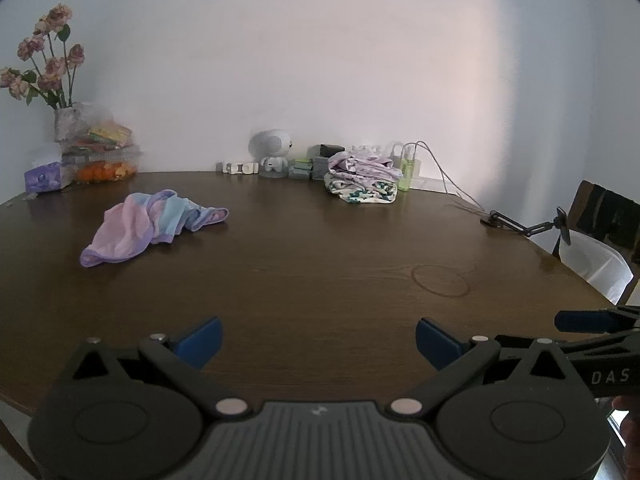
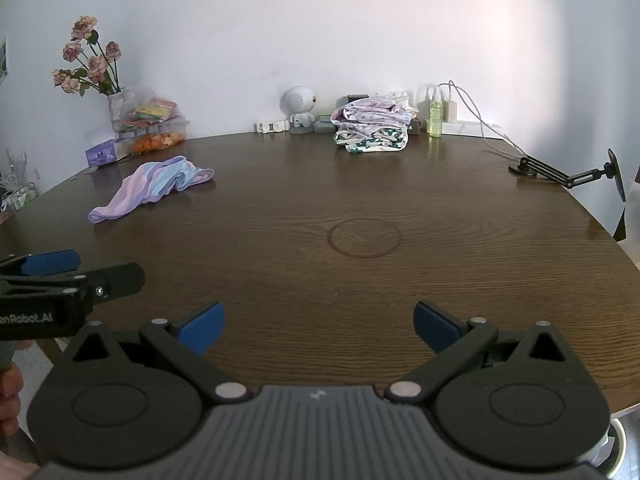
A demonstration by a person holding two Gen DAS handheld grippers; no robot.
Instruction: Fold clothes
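A crumpled pastel garment [image 1: 152,224] [image 2: 154,186], pink, blue and lilac, lies on the left part of the dark wooden table [image 1: 320,272] [image 2: 360,280]. A stack of folded patterned clothes [image 1: 362,178] [image 2: 372,124] sits at the far edge by the wall. My left gripper [image 1: 318,344] hangs open over the near table edge, nothing between its blue pads. My right gripper [image 2: 318,326] is open too, also empty, beside the left one. Each gripper shows at the other view's side edge.
Along the wall stand a vase of dried roses [image 1: 66,116], a bag of snacks and oranges [image 1: 104,156], a tissue box [image 1: 42,176], a small white robot figure [image 1: 274,152], a green bottle [image 1: 406,172] and charger cables. A phone holder arm [image 2: 568,174] and a chair [image 1: 600,240] are at the right.
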